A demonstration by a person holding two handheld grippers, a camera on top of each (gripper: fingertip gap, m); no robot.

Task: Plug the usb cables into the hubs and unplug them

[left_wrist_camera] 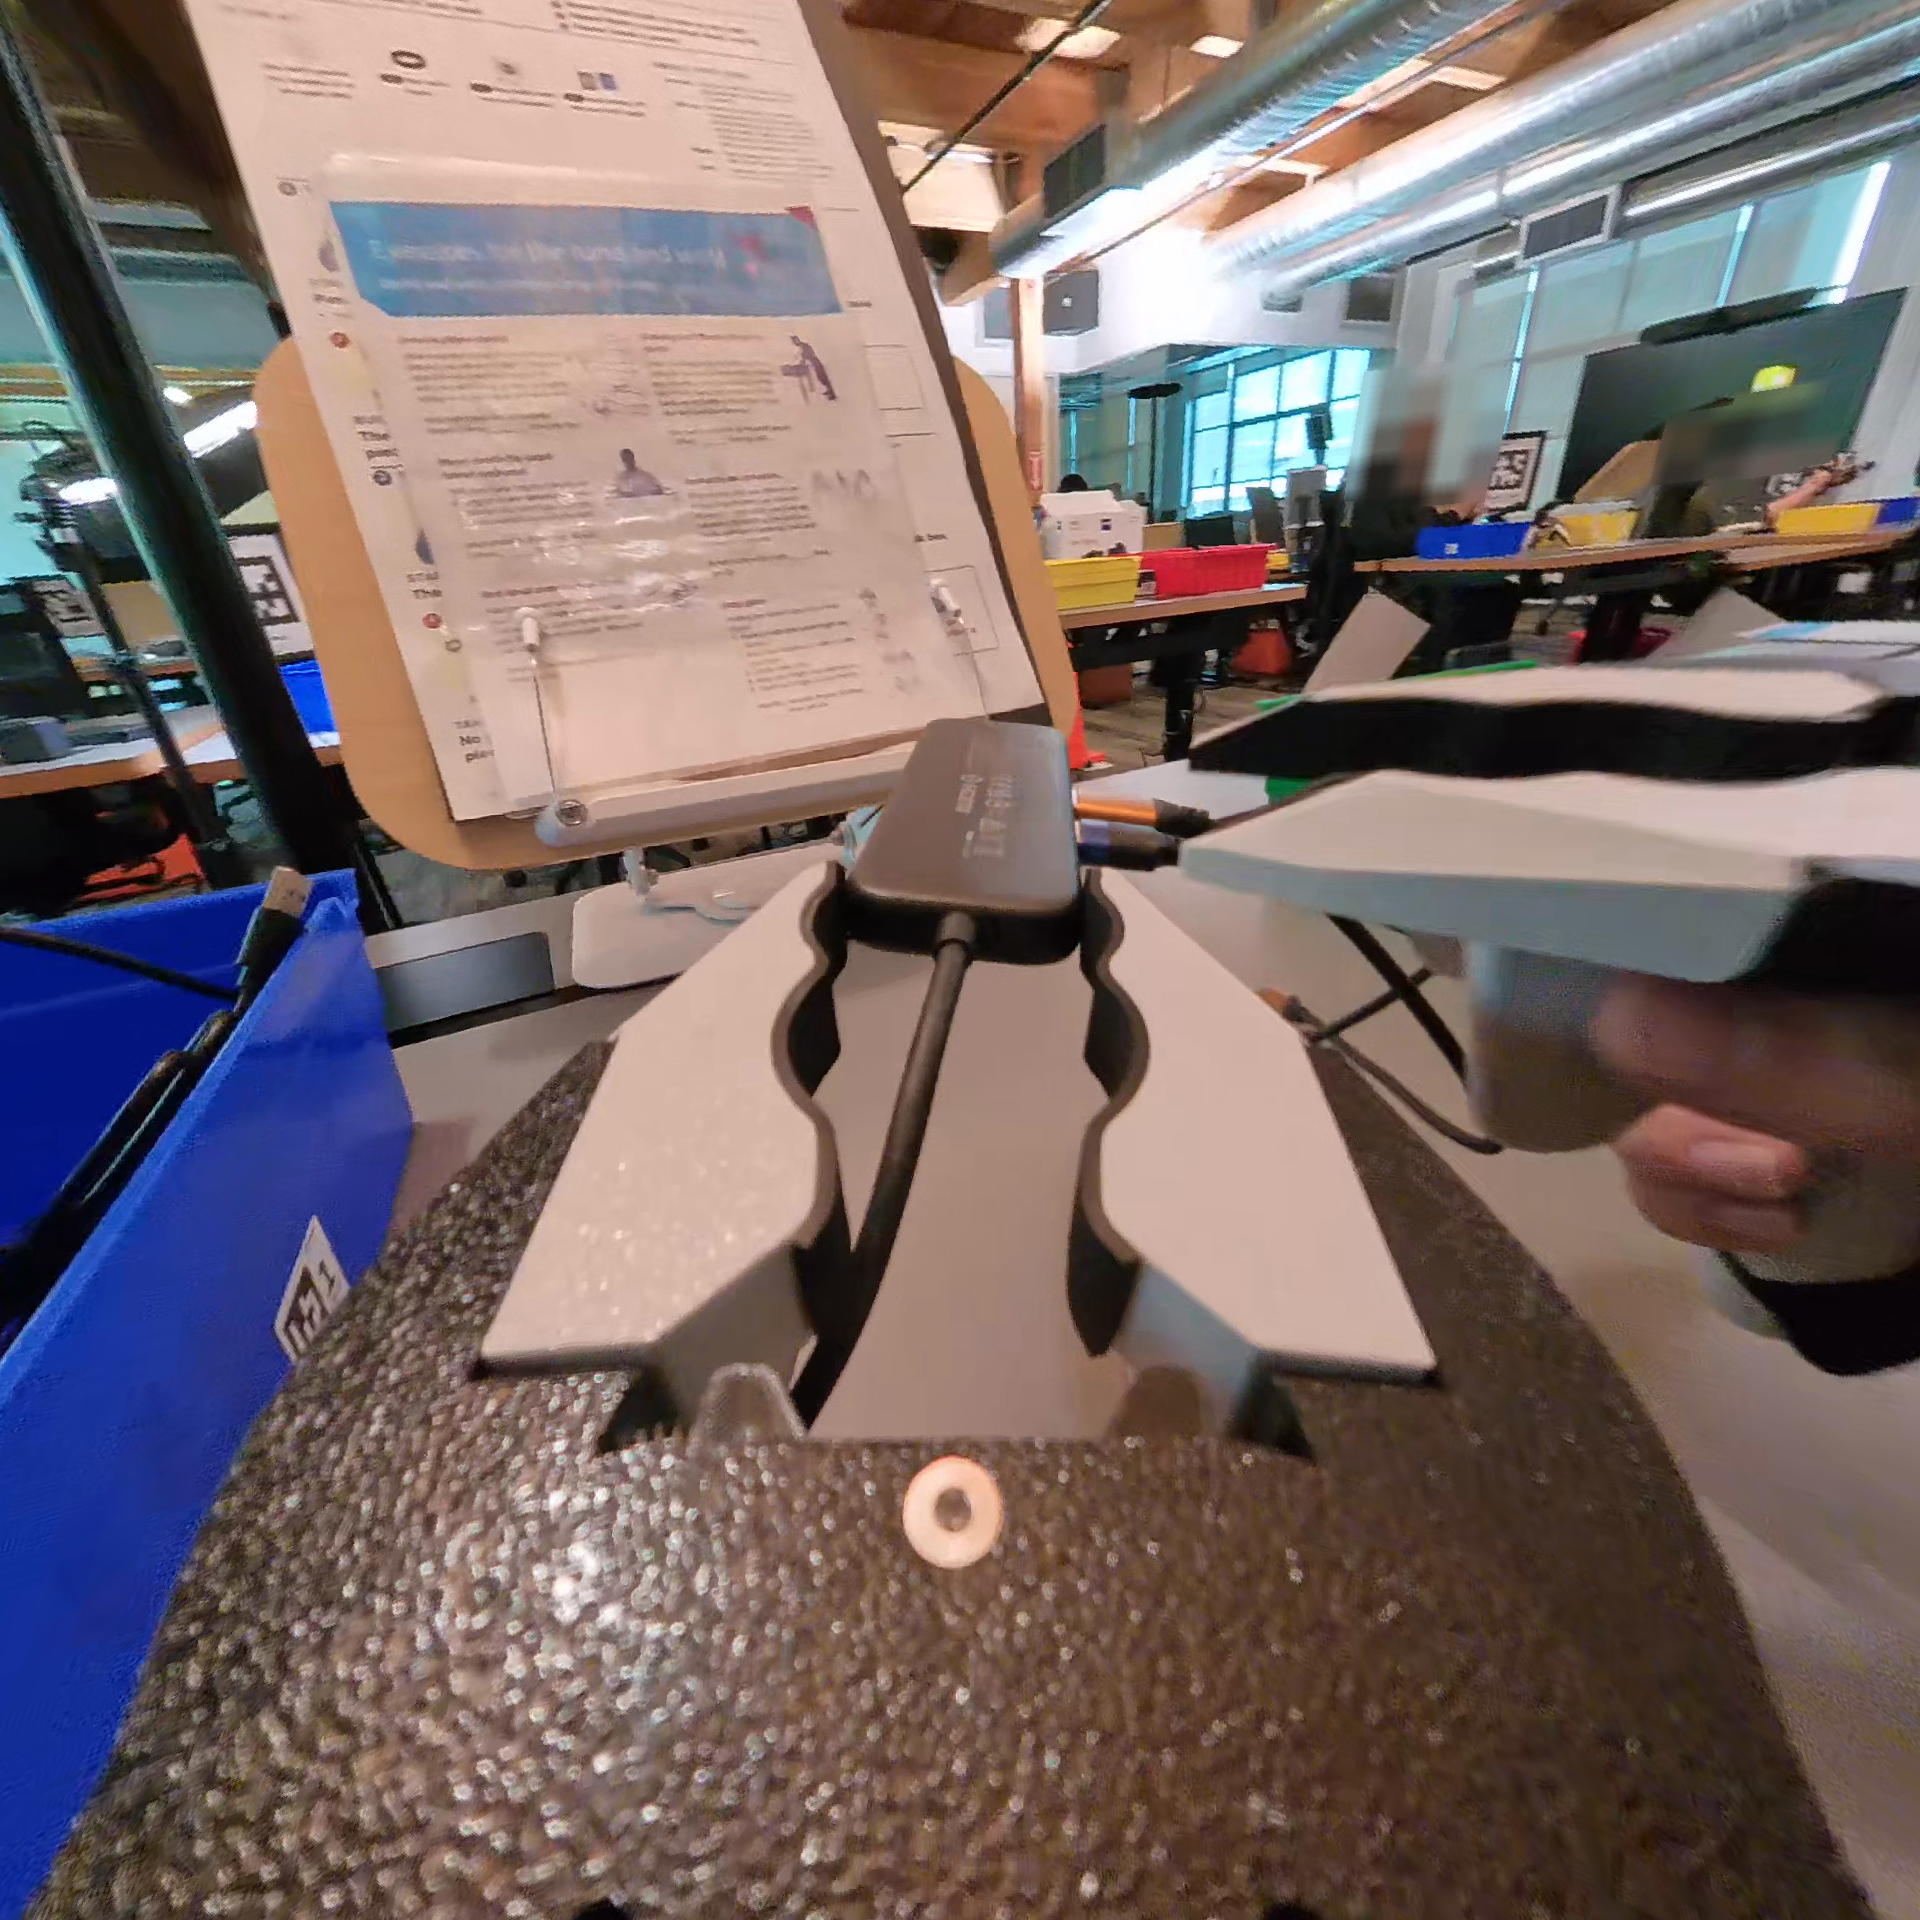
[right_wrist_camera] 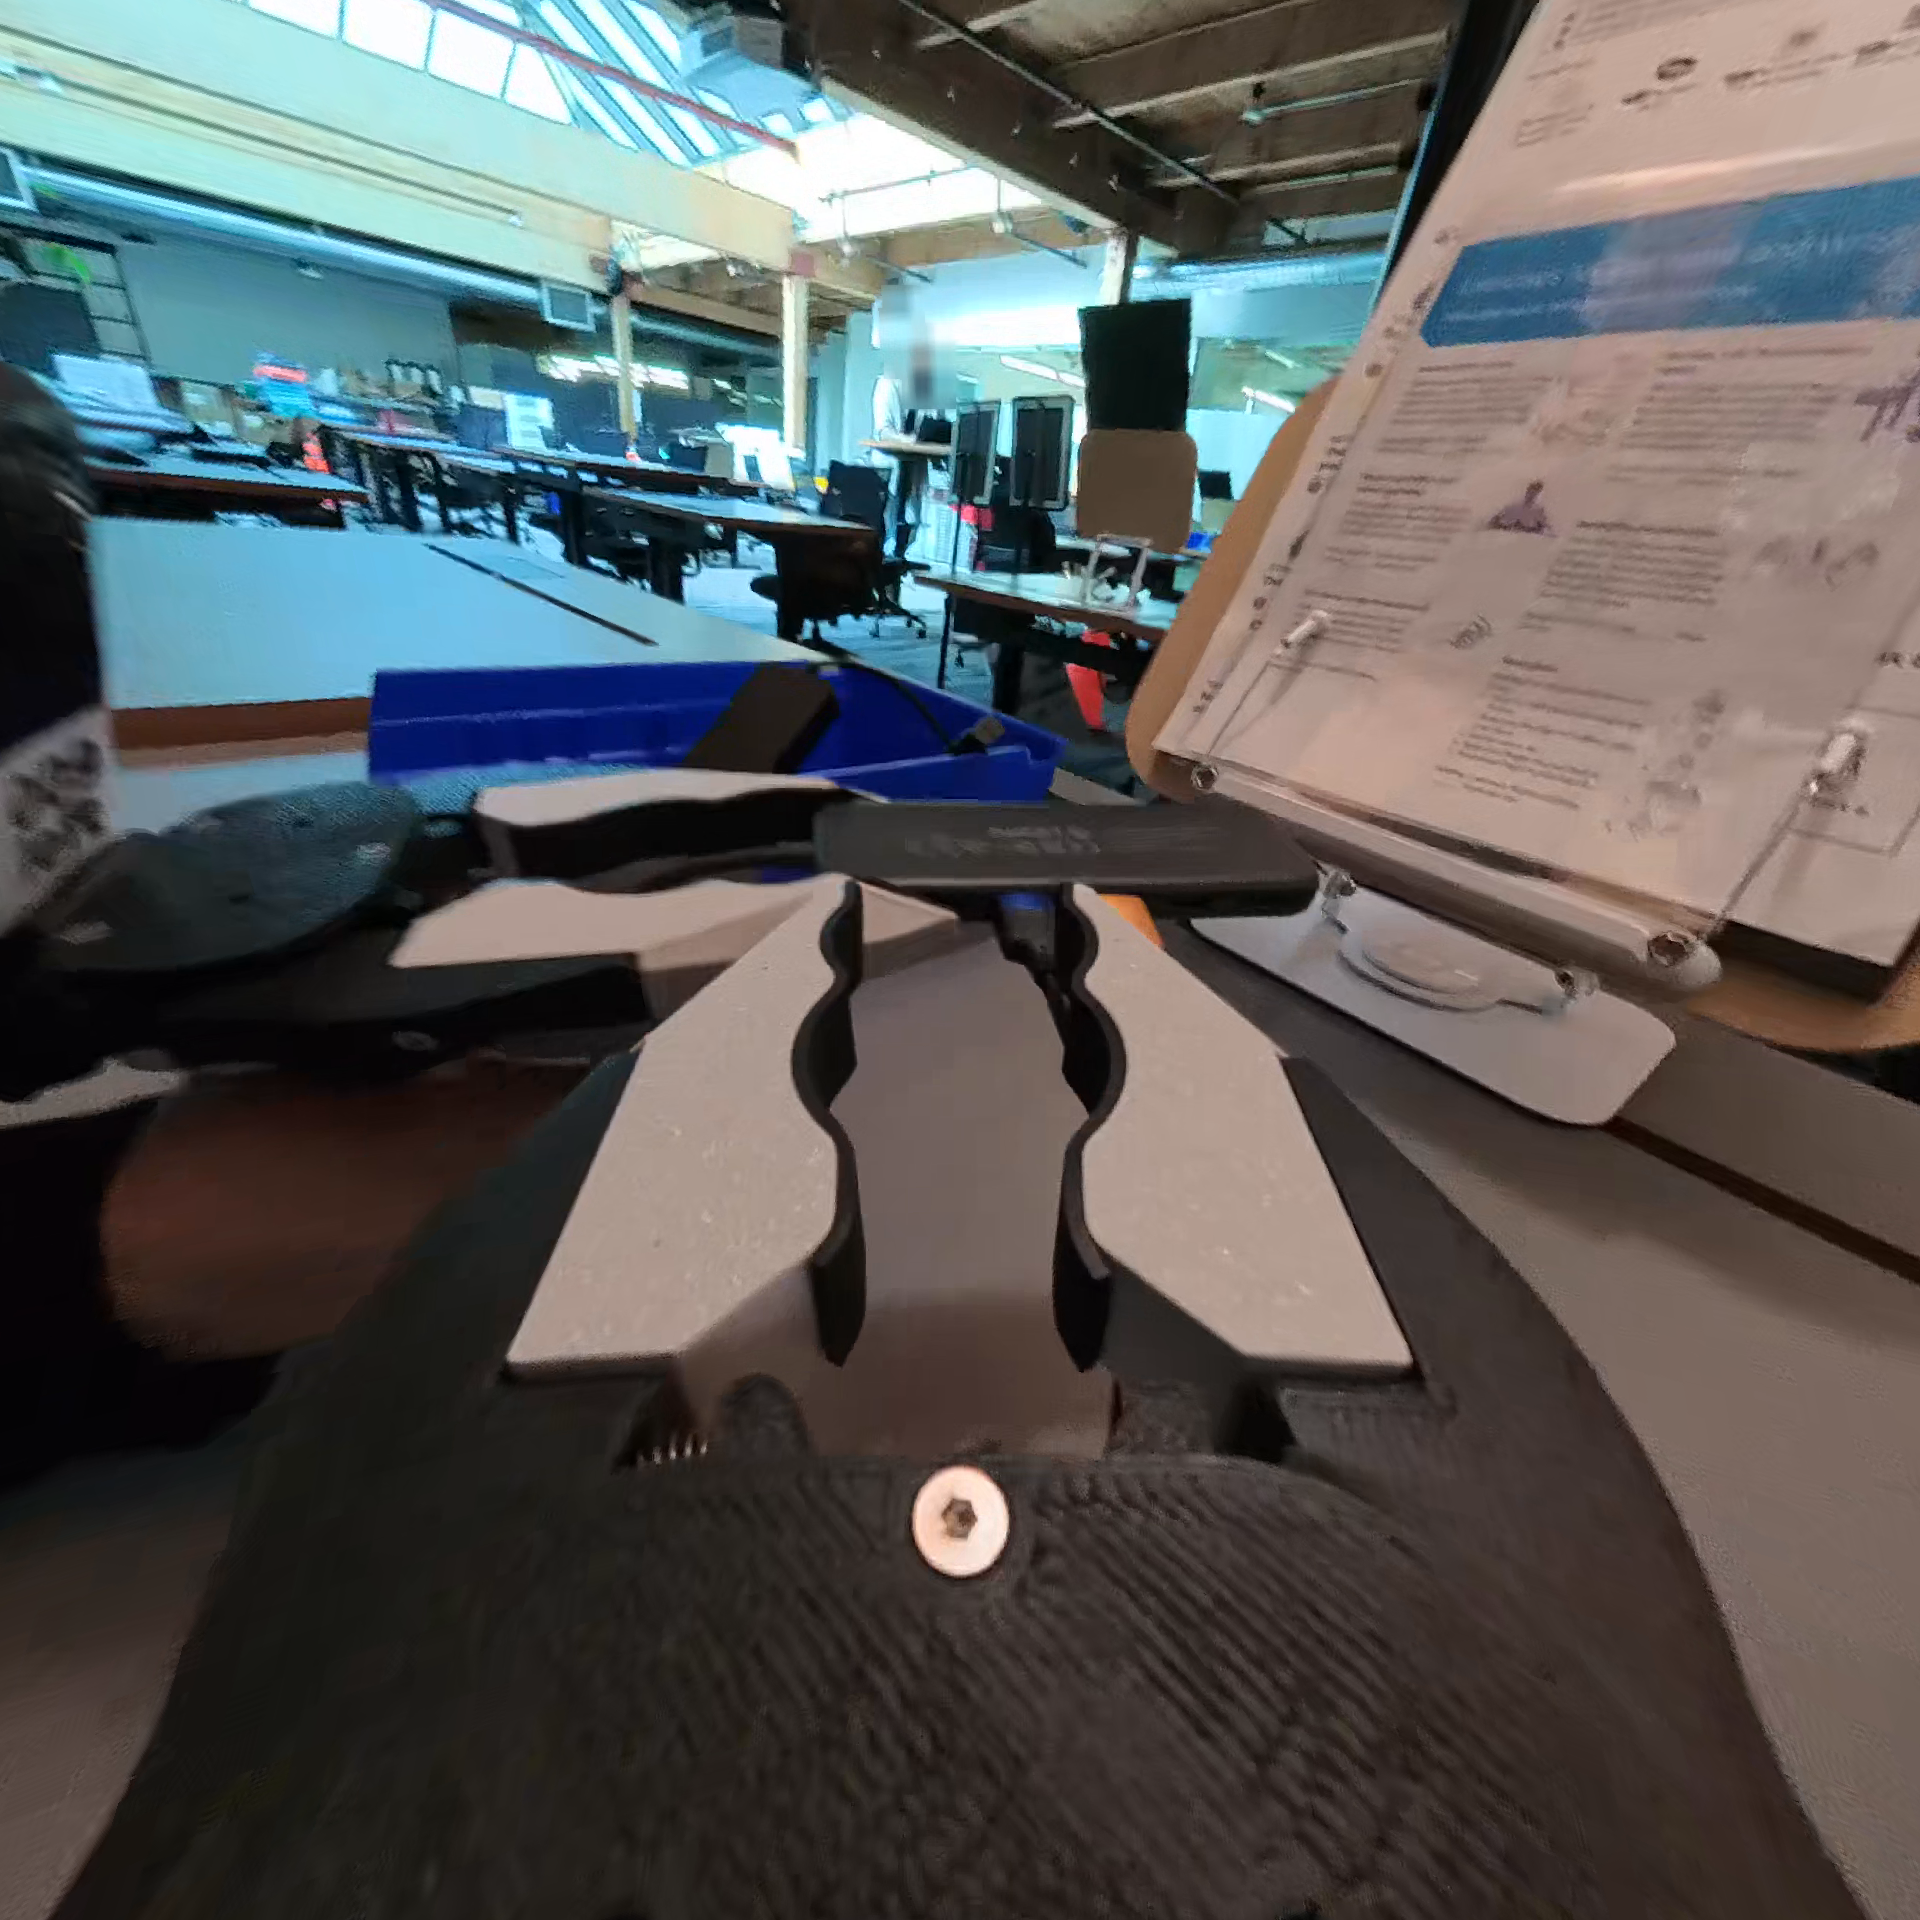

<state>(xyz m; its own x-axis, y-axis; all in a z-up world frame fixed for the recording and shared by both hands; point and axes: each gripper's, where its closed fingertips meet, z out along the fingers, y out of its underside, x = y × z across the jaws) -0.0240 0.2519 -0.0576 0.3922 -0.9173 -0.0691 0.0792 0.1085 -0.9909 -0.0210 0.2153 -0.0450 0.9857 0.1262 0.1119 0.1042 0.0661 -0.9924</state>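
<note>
My left gripper (left_wrist_camera: pixel 961 904) is shut on the near end of a dark grey USB hub (left_wrist_camera: pixel 977 810) and holds it above the table. The hub's own black cable (left_wrist_camera: pixel 914 1091) runs back between the fingers. An orange plug (left_wrist_camera: pixel 1122 808) and a blue plug (left_wrist_camera: pixel 1117 854) sit in the hub's right side. My right gripper (right_wrist_camera: pixel 971 909) comes in from that side. Its jaws stand apart around the blue plug (right_wrist_camera: pixel 1027 920), which lies close to the right finger. The orange plug (right_wrist_camera: pixel 1138 914) is outside that finger. The hub (right_wrist_camera: pixel 1060 842) and the left gripper (right_wrist_camera: pixel 821 836) also show in the right wrist view.
A blue bin (left_wrist_camera: pixel 156 1143) stands at the left with a loose USB plug (left_wrist_camera: pixel 281 899) poking out and another black hub (right_wrist_camera: pixel 769 717) in it. A wooden document stand with papers (left_wrist_camera: pixel 623 468) on a white base (right_wrist_camera: pixel 1455 997) stands just behind the hub. A hand (left_wrist_camera: pixel 1714 1122) holds the right gripper.
</note>
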